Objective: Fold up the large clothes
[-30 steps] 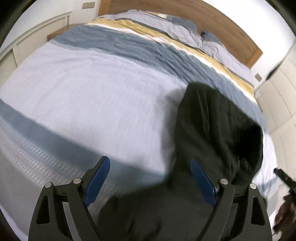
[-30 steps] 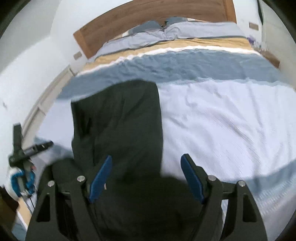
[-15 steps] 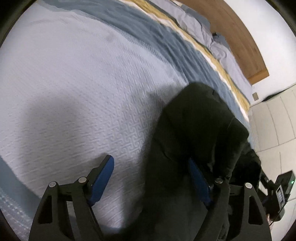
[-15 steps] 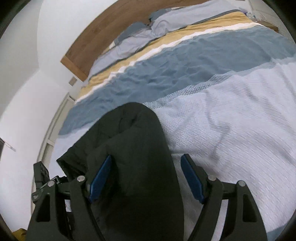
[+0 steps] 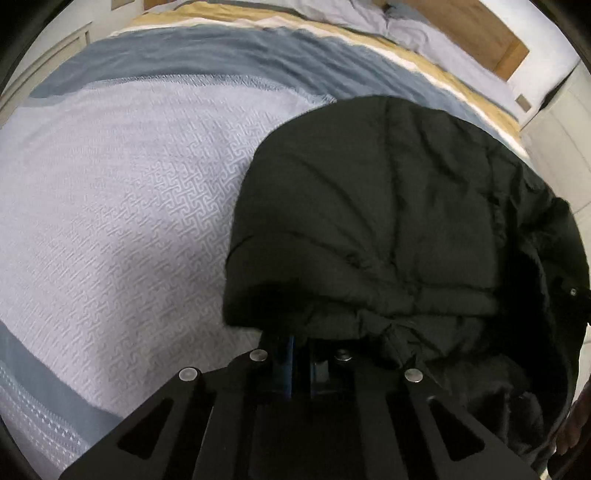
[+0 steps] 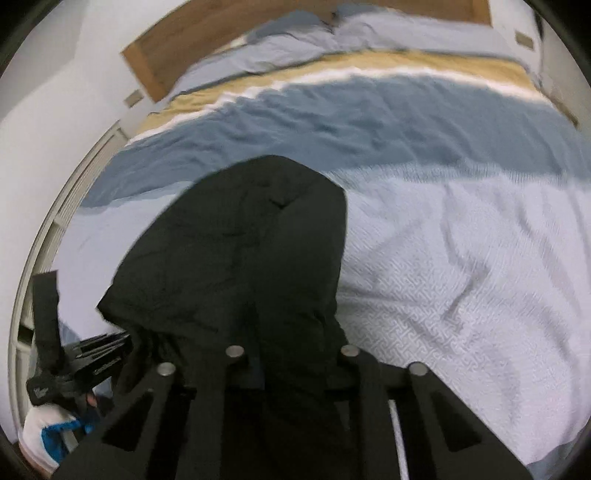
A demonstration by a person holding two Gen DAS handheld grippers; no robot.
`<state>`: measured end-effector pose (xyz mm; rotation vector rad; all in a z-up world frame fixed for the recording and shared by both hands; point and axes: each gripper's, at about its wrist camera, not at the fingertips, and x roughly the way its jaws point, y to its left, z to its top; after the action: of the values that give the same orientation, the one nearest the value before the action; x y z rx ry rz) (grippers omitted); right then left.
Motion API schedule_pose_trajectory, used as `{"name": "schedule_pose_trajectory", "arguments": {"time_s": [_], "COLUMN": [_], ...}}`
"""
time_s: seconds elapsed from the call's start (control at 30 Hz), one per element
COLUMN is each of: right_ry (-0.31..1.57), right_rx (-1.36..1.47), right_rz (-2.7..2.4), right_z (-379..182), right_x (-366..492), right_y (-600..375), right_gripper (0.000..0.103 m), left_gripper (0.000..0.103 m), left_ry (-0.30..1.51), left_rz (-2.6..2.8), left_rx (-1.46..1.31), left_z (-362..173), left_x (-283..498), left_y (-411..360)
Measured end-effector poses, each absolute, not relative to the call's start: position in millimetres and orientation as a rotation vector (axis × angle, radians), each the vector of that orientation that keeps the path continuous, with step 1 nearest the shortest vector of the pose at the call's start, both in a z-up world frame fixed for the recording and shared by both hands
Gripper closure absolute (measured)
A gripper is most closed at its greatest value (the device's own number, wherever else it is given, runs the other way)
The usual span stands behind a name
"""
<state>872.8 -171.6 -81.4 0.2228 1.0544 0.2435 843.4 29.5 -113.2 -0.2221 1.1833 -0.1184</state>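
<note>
We have both the left gripper (image 5: 301,354) and right gripper (image 6: 291,354) clamped tight on the puffy black quilted jacket's (image 5: 388,229) near edge, ready to fold it forward over the pale patterned bedspread (image 5: 110,221).

One black jacket (image 5: 388,221) lay on one bed (image 5: 110,221), two pillows (image 6: 388,29) at twelve o'clock; two tools (image 5: 301,354) gripped it.

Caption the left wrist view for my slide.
Left hand-held gripper shut on black padded jacket over patterned bedspread.
</note>
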Motion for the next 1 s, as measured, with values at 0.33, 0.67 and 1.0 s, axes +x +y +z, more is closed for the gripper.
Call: {"name": "schedule_pose_trajectory", "arguments": {"time_s": [0.33, 0.67, 1.0], "right_ry": [0.896, 0.890, 0.979], "right_rx": [0.084, 0.091, 0.209], "right_rz": [0.399, 0.443, 0.328], "right_z": [18.5, 35.1, -35.2], "right_x": [772.9, 644.0, 582.9], "right_y": [-168.6, -196.6, -229.3], "right_gripper": [0.089, 0.089, 0.089], "left_gripper": [0.098, 0.098, 0.102], "left_ry": [1.047, 1.023, 1.088], "left_rz": [-0.187, -0.236, -0.174], "left_rx": [-0.322, -0.414, -0.481], "left_z": [-38.5, -21.8, -63.0], "left_x": [750.3, 615.8, 542.3], "left_y": [63.3, 90.5, 118.6]}}
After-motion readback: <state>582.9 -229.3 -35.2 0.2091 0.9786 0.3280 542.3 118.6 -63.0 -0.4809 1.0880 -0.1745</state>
